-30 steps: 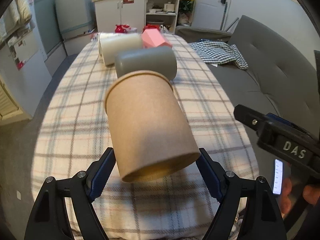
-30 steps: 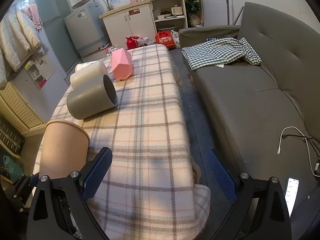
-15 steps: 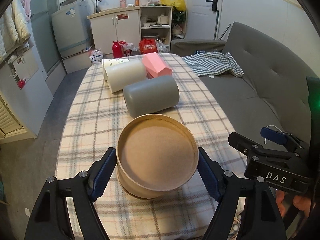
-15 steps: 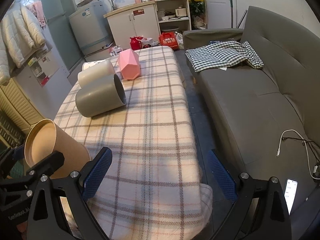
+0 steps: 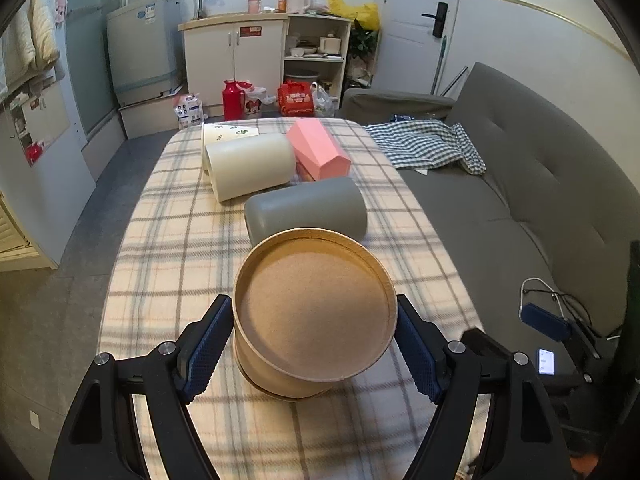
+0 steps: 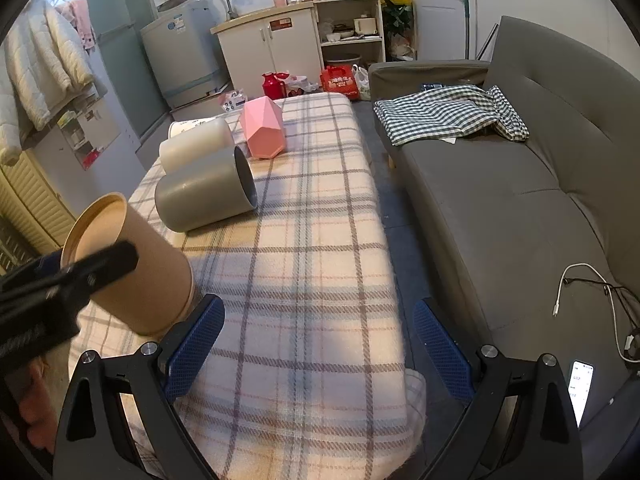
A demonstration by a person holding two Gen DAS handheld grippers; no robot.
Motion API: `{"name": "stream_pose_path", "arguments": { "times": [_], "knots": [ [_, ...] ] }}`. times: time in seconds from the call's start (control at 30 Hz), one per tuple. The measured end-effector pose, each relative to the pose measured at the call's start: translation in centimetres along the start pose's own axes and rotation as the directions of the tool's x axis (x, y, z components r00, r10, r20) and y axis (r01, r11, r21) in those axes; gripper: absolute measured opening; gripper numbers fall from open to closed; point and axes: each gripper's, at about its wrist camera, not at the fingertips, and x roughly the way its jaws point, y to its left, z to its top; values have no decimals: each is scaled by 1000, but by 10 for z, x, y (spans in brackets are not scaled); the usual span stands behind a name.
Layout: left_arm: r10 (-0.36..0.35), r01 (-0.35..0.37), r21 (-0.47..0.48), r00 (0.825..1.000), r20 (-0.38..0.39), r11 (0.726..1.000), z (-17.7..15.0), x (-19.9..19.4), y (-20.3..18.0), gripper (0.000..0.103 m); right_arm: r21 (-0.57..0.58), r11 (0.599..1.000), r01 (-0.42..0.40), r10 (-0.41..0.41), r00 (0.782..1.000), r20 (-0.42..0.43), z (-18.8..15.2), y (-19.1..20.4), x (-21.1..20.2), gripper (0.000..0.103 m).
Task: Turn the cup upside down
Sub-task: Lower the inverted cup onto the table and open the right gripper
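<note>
Your left gripper (image 5: 314, 346) is clamped on the paper cup (image 5: 314, 316), right gripper (image 6: 316, 344) apart & idle; cup's prob light, thin-walled, so squeeze gently mid-wall.

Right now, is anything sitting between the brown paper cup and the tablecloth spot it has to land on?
Nothing visible does. The brown paper cup stands base-up between the left gripper pads, rim apparently at the plaid tablecloth. The nearest thing, the grey cup, lies on its side behind it.
</note>
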Motion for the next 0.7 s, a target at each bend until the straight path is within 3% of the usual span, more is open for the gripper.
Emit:
{"name": "stream_pose_path", "arguments": {
  "times": [0.23, 0.47, 0.6, 0.7],
  "knots": [
    [-5, 4, -19, 998, -56, 1000, -7, 20, 9, 81, -10, 1000, 3, -3, 1000, -19, 1, 3, 7, 96],
    [-34, 31, -47, 997, -63, 998, -7, 21, 16, 83, -14, 1000, 2, -3, 1000, -20, 2, 5, 8, 96],
    [32, -32, 0, 998, -56, 999, -7, 13, 11, 85, -22, 1000, 8, -8, 1000, -1, 4, 9, 0, 96],
    [36, -36, 4, 999, -22, 999, -6, -4, 11, 90, -30, 999, 11, -11, 1000, 24, 5, 12, -11, 96]
  ]
}}
